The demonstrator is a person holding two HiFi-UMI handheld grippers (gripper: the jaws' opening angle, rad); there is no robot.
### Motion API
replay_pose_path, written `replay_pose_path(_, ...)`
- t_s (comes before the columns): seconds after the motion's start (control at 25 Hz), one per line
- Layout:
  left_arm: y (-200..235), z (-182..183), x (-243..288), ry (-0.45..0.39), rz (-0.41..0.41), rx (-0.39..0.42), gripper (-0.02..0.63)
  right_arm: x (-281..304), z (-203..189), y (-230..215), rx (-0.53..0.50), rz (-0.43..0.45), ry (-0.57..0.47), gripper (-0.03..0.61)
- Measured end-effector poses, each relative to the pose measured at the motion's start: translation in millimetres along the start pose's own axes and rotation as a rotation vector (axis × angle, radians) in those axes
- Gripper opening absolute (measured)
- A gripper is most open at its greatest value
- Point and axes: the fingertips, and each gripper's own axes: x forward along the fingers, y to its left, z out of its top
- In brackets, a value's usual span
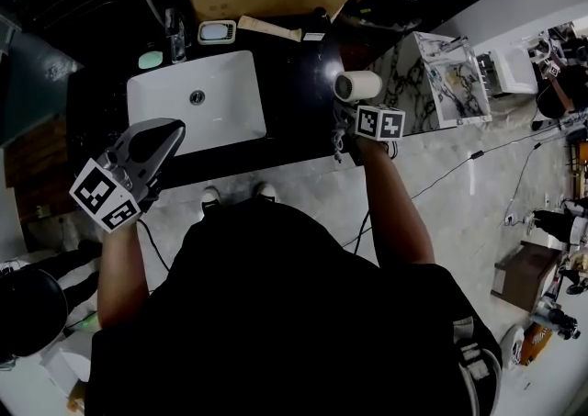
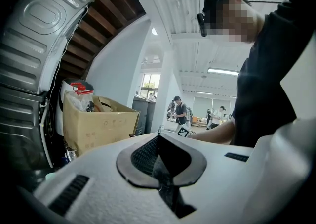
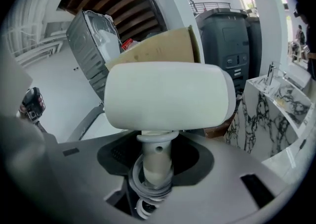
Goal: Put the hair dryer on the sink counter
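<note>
The hair dryer (image 1: 356, 85) is white, with a fat round barrel and a short handle. It is held by the handle between the closed jaws of the right gripper (image 3: 155, 168). The barrel is turned sideways on top. A pale cord is wound round the handle (in a few loops). The dryer is seen over the right end of the black sink counter (image 1: 294, 84), right of the white sink bowl (image 1: 197, 102).

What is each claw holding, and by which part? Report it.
Right claw grips the white hair dryer by its handle. Left claw is shut, holding nothing.
</note>
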Motion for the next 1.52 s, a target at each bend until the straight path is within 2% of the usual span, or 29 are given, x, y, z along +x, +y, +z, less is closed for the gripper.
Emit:
replay_pose_path(0.36, 7, -8, -2, -0.017, 0.026, -0.057, 0.015, 48, -12, -18, 0.024, -0.005, 0.113, 0.186)
replay_pose_path(0.76, 16, -18, 11, -0.018, 0.029, -0.085, 0.015, 91, -26, -26, 0.007, -0.013, 0.229, 0.187)
replay_pose_path(1.52, 33, -31, 16, 0.004, 0.015, -0.11, 0.015, 120, -37, -27, -0.049, -0.035, 0.312, 0.19)
